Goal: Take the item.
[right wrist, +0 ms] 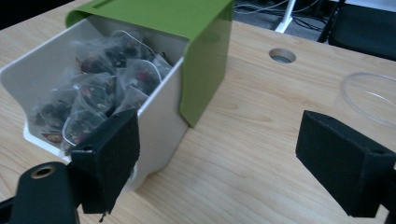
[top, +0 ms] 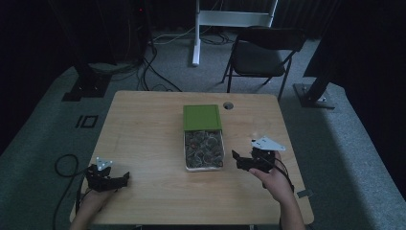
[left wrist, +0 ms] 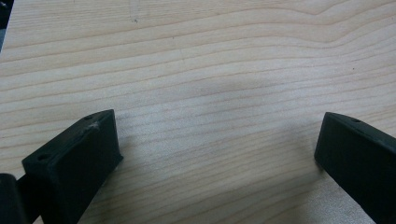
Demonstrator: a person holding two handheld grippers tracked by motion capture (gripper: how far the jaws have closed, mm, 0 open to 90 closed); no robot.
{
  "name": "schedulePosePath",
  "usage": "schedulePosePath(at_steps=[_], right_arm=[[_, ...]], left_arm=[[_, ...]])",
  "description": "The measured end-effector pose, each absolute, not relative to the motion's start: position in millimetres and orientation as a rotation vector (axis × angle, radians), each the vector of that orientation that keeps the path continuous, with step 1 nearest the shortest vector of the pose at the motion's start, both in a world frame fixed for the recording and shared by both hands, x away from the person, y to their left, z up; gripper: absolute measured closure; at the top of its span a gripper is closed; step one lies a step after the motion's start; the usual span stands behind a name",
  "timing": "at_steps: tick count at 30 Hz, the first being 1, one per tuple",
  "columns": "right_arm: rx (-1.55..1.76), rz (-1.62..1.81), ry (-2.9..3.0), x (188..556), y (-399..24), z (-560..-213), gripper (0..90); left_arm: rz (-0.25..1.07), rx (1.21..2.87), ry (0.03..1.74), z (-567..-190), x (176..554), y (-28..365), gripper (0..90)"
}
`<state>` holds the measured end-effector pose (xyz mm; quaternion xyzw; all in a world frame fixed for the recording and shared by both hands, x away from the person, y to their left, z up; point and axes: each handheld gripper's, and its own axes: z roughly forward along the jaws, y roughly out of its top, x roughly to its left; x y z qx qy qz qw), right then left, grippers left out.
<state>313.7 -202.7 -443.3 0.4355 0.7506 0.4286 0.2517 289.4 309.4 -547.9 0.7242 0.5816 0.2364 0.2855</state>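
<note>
A white box [top: 187, 165] sits in the middle of the table, slid halfway out of its green sleeve [top: 201, 117]. It holds several clear sachets of dark tea [top: 204, 148]. My right gripper [top: 236, 161] is open just right of the box, jaws pointing at its side. In the right gripper view the box wall [right wrist: 161, 116] lies beside the left jaw, with the tea sachets [right wrist: 100, 88] and green sleeve [right wrist: 205, 51] beyond; that gripper [right wrist: 219, 123] holds nothing. My left gripper [top: 125, 178] rests open at the table's front left, over bare wood [left wrist: 218, 119].
A clear cup rim [right wrist: 369, 98] stands on the table to the right in the right gripper view. A round cable hole [top: 228, 105] is behind the box. A black folding chair [top: 261, 55] and a white stand leg [top: 196, 43] are beyond the table.
</note>
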Motion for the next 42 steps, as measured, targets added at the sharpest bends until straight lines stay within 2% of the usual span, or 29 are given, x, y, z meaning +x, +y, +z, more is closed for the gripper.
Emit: schedulePosePath(at_steps=[20, 42], right_arm=[[1.1, 1.199, 2.092, 318, -175, -432, 14.6], [1.035, 1.243, 2.161, 325, -136, -435, 15.9]], left_arm=[[0.632, 1.936, 1.555, -548, 289, 309, 0.4], [0.632, 1.935, 1.555, -548, 289, 309, 0.5]])
